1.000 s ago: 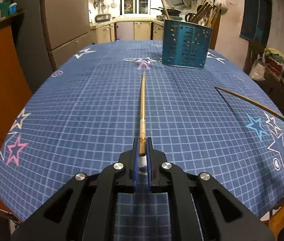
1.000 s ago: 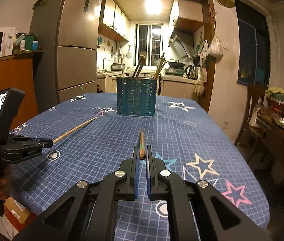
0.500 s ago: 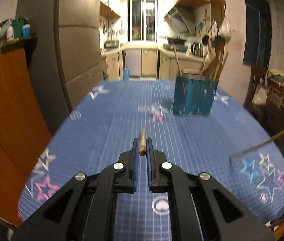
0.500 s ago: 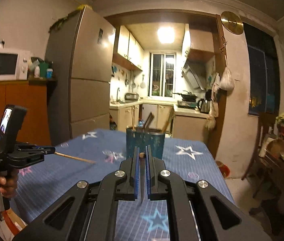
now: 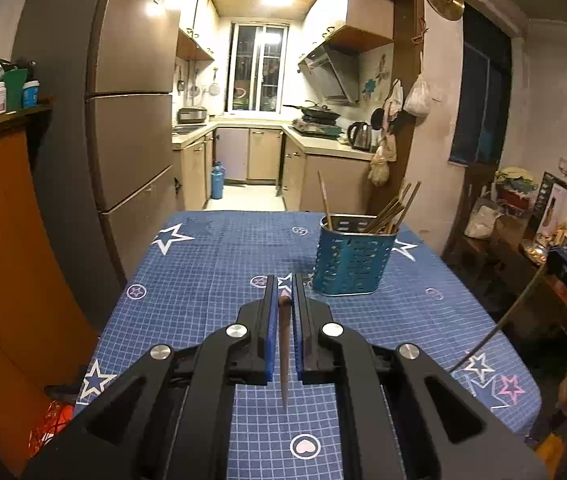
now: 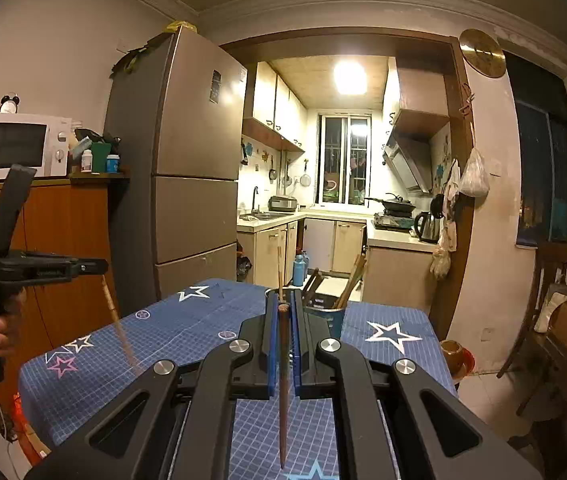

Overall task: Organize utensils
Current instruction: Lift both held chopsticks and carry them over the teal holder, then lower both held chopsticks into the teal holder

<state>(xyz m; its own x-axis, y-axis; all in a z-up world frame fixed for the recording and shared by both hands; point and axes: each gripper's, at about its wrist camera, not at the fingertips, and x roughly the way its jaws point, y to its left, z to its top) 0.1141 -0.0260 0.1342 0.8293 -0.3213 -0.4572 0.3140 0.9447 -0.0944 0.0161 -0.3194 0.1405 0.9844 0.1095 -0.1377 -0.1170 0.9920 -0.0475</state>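
2 chopsticks are hanging in the air, 1 pinched in each gripper. The left gripper (image 5: 283, 300) is closing its jaws narrowly on a chopstick (image 5: 283, 356) that is pointing down toward the table (image 5: 203, 264); the right gripper (image 6: 283, 308) is doing the same with its own chopstick (image 6: 283, 392). In the right view the left gripper (image 6: 101, 266) is showing at the left side, its chopstick dangling tip-down and blurred over the table's left edge.

The blue holder (image 5: 353, 264) is standing toward the far right corner of the table, with several chopsticks (image 5: 391, 210) already leaning in it.

Each stick seems to be gripped only near its top end, so it is probably free to swing; a quick move could be setting it pivoting or slipping out. A swinging tip may be striking the holder's rim or the sticks inside instead of dropping in, perhaps nudging the holder over. Both hands heading for 1 small opening together could also be knocking the 2 sticks against each other.
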